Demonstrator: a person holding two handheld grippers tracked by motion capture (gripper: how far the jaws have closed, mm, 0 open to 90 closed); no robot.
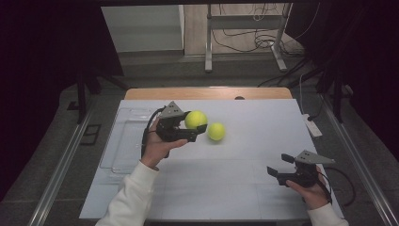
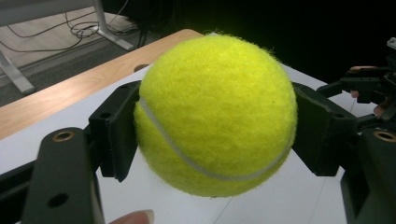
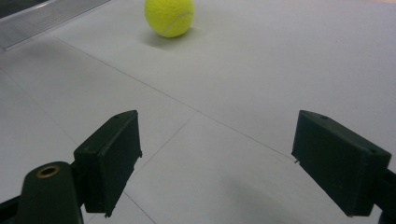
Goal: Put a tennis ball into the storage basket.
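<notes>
Lab: black curtains, floor cables

Held ball hides table behind; clear tray faint, contents unreadable; forearms cut by bottom edge.

text check | I can read no lettering, brand, number or sign in any view | fuzzy yellow-green tennis ball in my left-hand jaws: white curved seam alone (no printed logo on the side facing me) | white tabletop: plain, unmarked
</notes>
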